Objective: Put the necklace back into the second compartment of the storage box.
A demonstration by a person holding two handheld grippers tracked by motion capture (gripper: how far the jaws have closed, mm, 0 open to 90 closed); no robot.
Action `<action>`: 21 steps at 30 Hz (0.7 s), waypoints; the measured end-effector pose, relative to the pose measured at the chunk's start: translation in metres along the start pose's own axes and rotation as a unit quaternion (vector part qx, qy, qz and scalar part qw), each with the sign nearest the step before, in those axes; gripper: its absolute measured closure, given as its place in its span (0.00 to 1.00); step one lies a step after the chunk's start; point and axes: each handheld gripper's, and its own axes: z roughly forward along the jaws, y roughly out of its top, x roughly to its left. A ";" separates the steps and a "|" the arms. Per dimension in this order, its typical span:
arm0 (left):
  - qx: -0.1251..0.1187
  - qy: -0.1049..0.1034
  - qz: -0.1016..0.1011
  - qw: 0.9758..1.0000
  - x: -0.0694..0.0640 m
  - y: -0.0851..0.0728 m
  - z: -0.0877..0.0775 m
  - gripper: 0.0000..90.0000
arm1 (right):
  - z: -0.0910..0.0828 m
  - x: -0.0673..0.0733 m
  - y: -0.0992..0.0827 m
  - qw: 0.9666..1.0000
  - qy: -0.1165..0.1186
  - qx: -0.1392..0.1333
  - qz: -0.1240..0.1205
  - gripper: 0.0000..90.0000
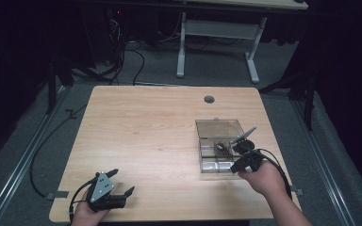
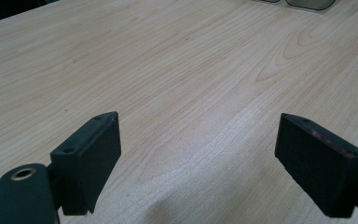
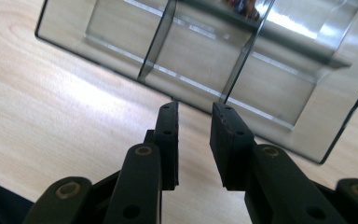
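A clear plastic compartment box (image 1: 215, 155) lies on the right side of the wooden table (image 1: 146, 132), its lid (image 1: 218, 127) folded back flat. One compartment holds small brown pieces (image 1: 222, 148). My right gripper (image 1: 238, 151) hovers at the box's right front corner. In the right gripper view its jaws (image 3: 195, 109) point at the box's near wall (image 3: 261, 100), a narrow gap between them with nothing in it. My left gripper (image 1: 124, 181) rests near the front left edge. It is wide open (image 2: 199, 119) over bare wood.
A grey cable grommet (image 1: 209, 99) sits near the table's far edge. Behind the table stands another desk's white frame (image 1: 217, 47), with cables on the floor at the left. The box's corner (image 2: 307, 3) shows far off in the left gripper view.
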 end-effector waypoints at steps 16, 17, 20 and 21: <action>0.000 0.000 0.001 1.000 0.000 0.000 0.000 0.16 | 0.021 0.008 -0.021 1.000 0.015 -0.006 -0.001 0.79; 0.000 -0.001 0.001 1.000 0.000 0.000 0.000 0.16 | 0.021 0.008 -0.021 1.000 0.013 -0.008 -0.001 0.78; -0.001 -0.001 0.001 1.000 0.000 0.000 0.000 0.16 | 0.022 0.010 -0.023 1.000 0.012 -0.024 -0.007 0.76; -0.002 -0.001 0.001 1.000 0.000 0.000 0.000 0.16 | 0.023 0.012 -0.025 0.999 0.009 -0.034 -0.005 0.76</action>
